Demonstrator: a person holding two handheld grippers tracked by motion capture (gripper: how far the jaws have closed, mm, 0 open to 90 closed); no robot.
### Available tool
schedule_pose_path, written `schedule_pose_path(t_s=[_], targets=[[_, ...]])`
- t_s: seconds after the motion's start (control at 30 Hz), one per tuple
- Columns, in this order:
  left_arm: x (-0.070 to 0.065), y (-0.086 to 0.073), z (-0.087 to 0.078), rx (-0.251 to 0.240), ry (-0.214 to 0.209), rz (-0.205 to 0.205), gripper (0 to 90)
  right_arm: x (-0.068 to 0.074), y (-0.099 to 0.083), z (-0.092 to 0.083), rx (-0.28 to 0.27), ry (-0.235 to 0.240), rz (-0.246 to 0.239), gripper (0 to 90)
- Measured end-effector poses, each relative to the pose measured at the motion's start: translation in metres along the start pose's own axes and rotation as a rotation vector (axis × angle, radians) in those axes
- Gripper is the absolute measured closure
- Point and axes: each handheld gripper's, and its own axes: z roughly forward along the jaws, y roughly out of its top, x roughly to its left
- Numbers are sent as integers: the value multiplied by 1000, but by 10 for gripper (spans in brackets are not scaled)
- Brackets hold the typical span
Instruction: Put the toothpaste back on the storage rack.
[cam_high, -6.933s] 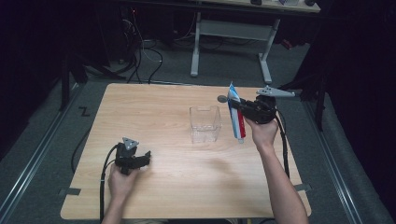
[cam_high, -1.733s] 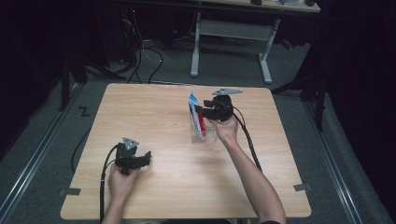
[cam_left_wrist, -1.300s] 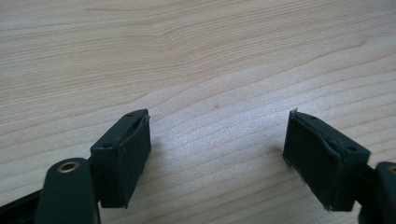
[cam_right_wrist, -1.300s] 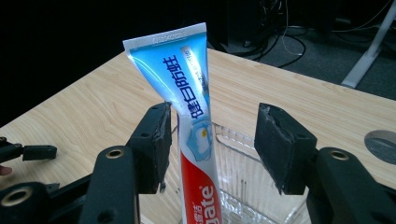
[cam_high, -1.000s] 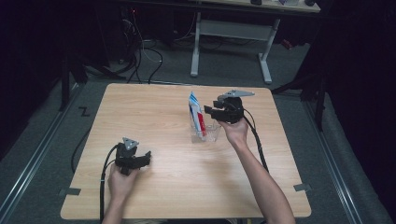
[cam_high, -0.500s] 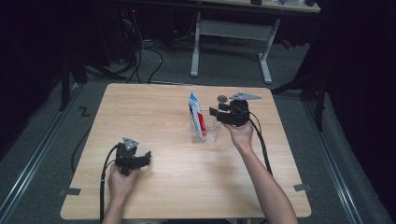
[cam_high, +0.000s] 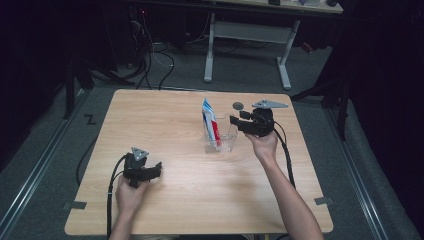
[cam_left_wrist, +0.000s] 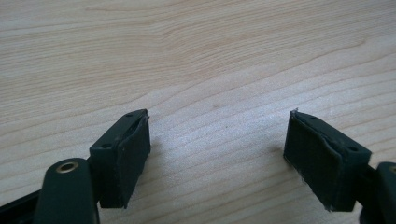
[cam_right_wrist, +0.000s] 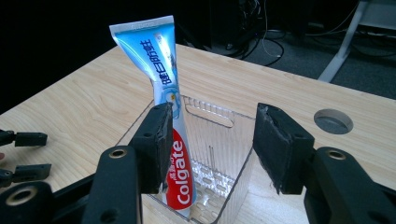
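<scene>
Standing tilted in clear bin (cam_high: 223, 142), toothpaste tube (cam_high: 210, 122) just left of right tongs (cam_high: 233, 121), released and apart; left tongs (cam_high: 159, 169) released over table (cam_high: 165, 120).

1. The left tongs (cam_high: 156, 170) are matte black, with a small grey three-cornered plate on top and a black cable trailing from the body.
2. The right tongs (cam_high: 233, 120) are black too, topped by a larger grey three-cornered plate, with a black cable trailing from the body.
3. Seen close in both gripper views, each jaw is a black block faced with a dark, rough-edged pad.
4. Brass-coloured rivets sit in the black jaw arms; small screw holes dot the jaw blocks.
5. Both forearms are bare, with no sleeves visible.
</scene>
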Motion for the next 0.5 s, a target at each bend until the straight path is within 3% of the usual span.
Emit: schedule_pose_path(t_s=[0.5], targets=[[0, 0, 0, 0, 0, 0, 230, 0, 2, -16, -16, 7, 3, 476]])
